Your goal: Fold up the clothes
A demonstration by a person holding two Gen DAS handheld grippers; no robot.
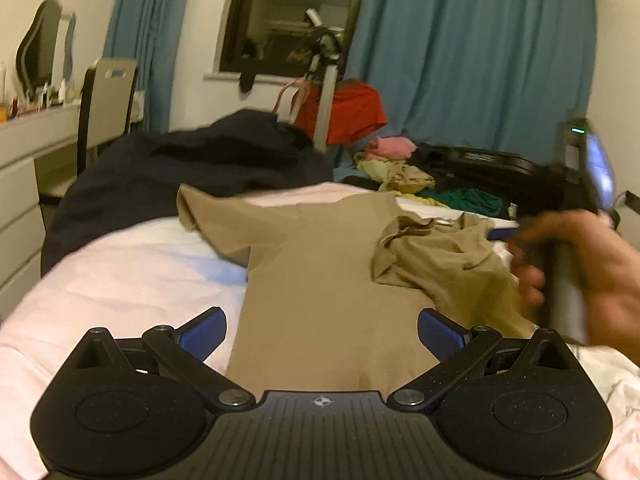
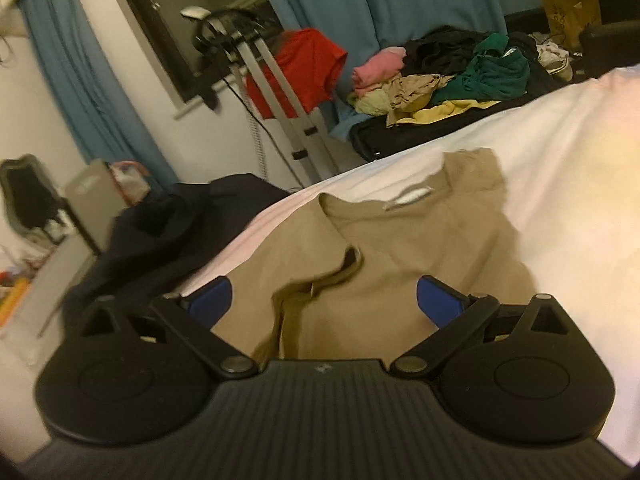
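A: Tan cotton, a t-shirt (image 1: 320,280), is lying on the white bedsheet (image 1: 120,280) in the left wrist view, straight ahead of the left gripper (image 1: 322,334), whose blue pads are standing wide apart and holding nothing. Its long axis is running away from the gripper toward the neck; its right side is lying bunched.

B: And the hand (image 1: 592,264)?

A: It is carrying the right gripper over that bunched side, so that arm is nearer it.

B: The right wrist view?

A: The right gripper (image 2: 324,300) is gaping wide over the shirt, the crumpled sleeve (image 2: 320,280) lying just ahead between its fingers. Bare sheet is lying to the right; a dark garment (image 2: 160,232) is crowding the left edge.
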